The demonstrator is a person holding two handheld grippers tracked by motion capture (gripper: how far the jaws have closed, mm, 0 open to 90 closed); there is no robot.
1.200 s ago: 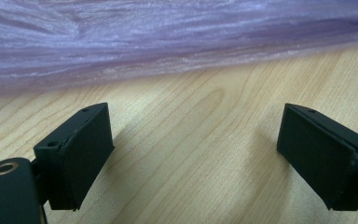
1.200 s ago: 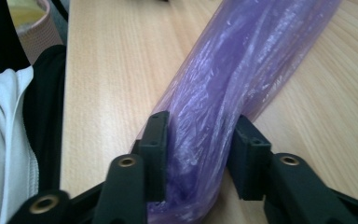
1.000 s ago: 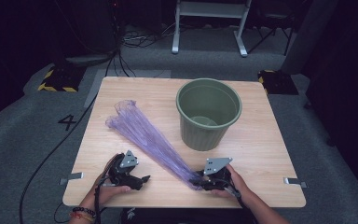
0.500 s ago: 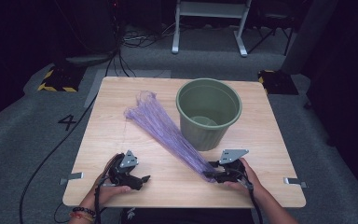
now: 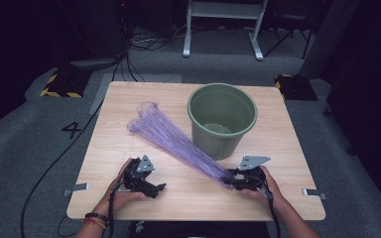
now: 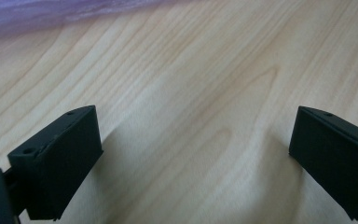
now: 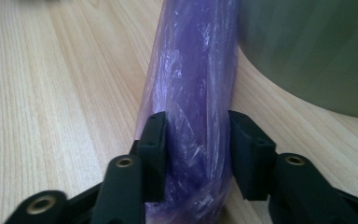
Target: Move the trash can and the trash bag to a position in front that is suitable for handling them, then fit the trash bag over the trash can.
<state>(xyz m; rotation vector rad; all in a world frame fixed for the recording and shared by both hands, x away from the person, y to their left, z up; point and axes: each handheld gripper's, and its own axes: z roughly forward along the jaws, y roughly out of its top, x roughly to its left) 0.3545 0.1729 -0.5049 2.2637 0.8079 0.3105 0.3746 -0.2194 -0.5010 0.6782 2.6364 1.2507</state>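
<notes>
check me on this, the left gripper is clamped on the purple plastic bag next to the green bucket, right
Wrong gripper. The right gripper is clamped on the purple plastic bag next to the green bucket, as the right gripper view shows. The left gripper stands open over bare table.

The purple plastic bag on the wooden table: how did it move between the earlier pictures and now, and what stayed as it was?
The right gripper, its jaws just closing on the crumpled purple plastic bag, dragged the bag's near end to the right along the table's front. The bag's far end swung toward the round green plastic bucket. The left gripper stayed open over the light wooden table, and the bucket kept its place.
</notes>
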